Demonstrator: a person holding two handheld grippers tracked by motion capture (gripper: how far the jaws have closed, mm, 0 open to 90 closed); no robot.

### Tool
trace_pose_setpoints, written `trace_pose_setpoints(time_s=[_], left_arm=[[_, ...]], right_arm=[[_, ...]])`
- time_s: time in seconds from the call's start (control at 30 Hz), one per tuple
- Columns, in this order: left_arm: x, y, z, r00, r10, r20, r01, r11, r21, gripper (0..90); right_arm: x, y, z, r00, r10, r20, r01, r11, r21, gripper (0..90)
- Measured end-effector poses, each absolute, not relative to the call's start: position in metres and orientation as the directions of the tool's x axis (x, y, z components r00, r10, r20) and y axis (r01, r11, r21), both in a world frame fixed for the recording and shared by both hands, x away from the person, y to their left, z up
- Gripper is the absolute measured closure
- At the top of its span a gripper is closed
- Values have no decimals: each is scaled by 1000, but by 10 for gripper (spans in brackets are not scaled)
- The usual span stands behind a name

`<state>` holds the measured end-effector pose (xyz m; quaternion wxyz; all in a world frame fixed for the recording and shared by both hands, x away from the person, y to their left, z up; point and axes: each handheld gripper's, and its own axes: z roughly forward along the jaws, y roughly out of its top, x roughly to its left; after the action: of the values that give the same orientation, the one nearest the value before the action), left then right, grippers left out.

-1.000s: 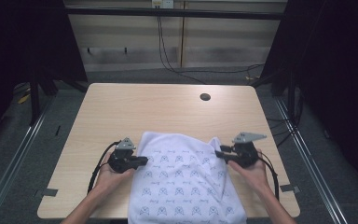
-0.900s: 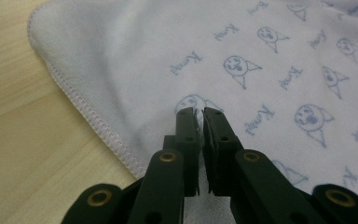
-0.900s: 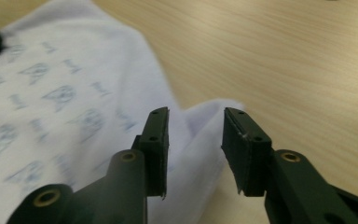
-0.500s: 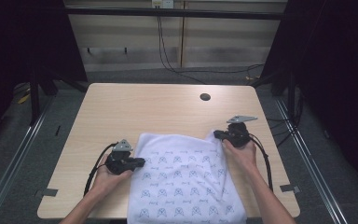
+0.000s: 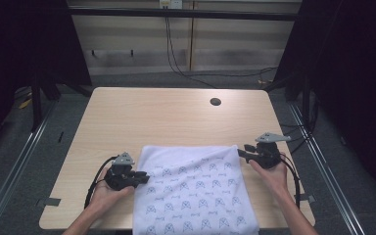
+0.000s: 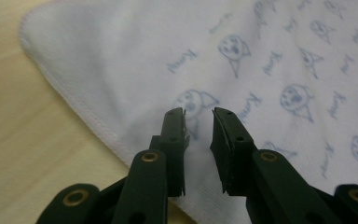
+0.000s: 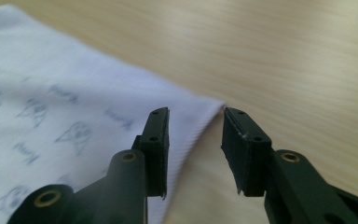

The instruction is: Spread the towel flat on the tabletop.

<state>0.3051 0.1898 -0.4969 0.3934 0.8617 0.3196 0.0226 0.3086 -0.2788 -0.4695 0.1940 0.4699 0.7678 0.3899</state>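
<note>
A white cloth (image 5: 193,193) printed with small blue cartoon faces and words lies spread flat on the near half of the light wooden table (image 5: 166,117). Its far edge runs straight across the table, and its near end hangs over the edge by the person.

The left hand-held gripper (image 5: 144,177) sits low at the cloth's left edge, pointing in toward the fabric. In the left gripper view (image 6: 199,122) its jaws have just been opening and now stand a little apart above the cloth (image 6: 261,56), with a narrow gap between the pads. The stitched hem runs slantwise just to their left, with bare table (image 6: 23,140) beyond it. The tips look close to the fabric, though whether they touch it is hard to judge from this angle. Nothing is clamped.

The right hand-held gripper (image 5: 242,151) rests at the cloth's far right corner, pointing left. In the right gripper view (image 7: 196,123) its jaws have also just been opening and are apart. The corner of the cloth (image 7: 51,102) lies flat beneath and between them, free of both pads, and bare table (image 7: 284,56) fills the space past the corner.

A small dark round hole (image 5: 215,102) sits in the table top near the far edge, well away from the cloth. Each gripper trails a black cable back along the person's forearm.
</note>
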Motion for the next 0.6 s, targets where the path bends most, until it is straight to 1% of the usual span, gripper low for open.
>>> trace_pose_setpoints(time_s=[0.03, 0.1, 0.13, 0.17, 0.2, 0.23, 0.27, 0.3, 0.33, 0.4, 0.43, 0.47, 0.5, 0.57, 0.6], left_arm=[[309, 192, -496, 788, 576, -220, 539, -471, 698, 746], [316, 194, -493, 767, 594, -241, 556, -429, 712, 753], [323, 191, -495, 765, 602, -230, 556, -435, 708, 758], [325, 188, -498, 758, 621, -199, 552, -449, 702, 780], [326, 186, -501, 759, 629, -165, 537, -463, 705, 786], [328, 186, -502, 761, 625, -175, 537, -454, 711, 822], [332, 186, -502, 754, 626, -196, 553, -446, 703, 822], [334, 186, -501, 750, 634, -191, 557, -447, 700, 825], [336, 184, -502, 752, 634, -183, 547, -444, 709, 826], [337, 184, -503, 751, 633, -189, 548, -437, 714, 807], [340, 183, -503, 752, 632, -190, 546, -435, 716, 795], [342, 182, -504, 747, 637, -191, 548, -426, 720, 778], [344, 180, -505, 741, 646, -184, 544, -416, 729, 769], [349, 176, -506, 740, 653, -161, 530, -420, 737, 769], [352, 173, -505, 738, 657, -158, 533, -423, 733, 743]], right_arm=[[309, -279, -470, -483, 873, 69, 570, 254, 781, 624], [304, -270, -473, -526, 847, 79, 573, 284, 769, 637], [303, -266, -476, -550, 830, 89, 576, 300, 760, 647], [303, -257, -482, -593, 799, 102, 576, 332, 747, 676], [304, -254, -485, -599, 796, 90, 574, 348, 742, 676], [305, -251, -489, -594, 801, 78, 579, 358, 733, 675], [307, -248, -492, -595, 800, 75, 588, 369, 720, 670], [309, -246, -496, -591, 804, 67, 598, 381, 706, 652], [314, -244, -502, -590, 806, 43, 592, 396, 702, 609], [317, -245, -503, -578, 814, 50, 600, 383, 703, 604], [318, -246, -503, -570, 821, 35, 599, 386, 702, 583], [319, -248, -503, -555, 832, 17, 598, 385, 703, 525], [321, -251, -504, -530, 848, 25, 612, 361, 704, 538], [323, -255, -504, -518, 855, 37, 620, 345, 704, 540], [324, -259, -503, -514, 857, 40, 624, 342, 703, 539]])
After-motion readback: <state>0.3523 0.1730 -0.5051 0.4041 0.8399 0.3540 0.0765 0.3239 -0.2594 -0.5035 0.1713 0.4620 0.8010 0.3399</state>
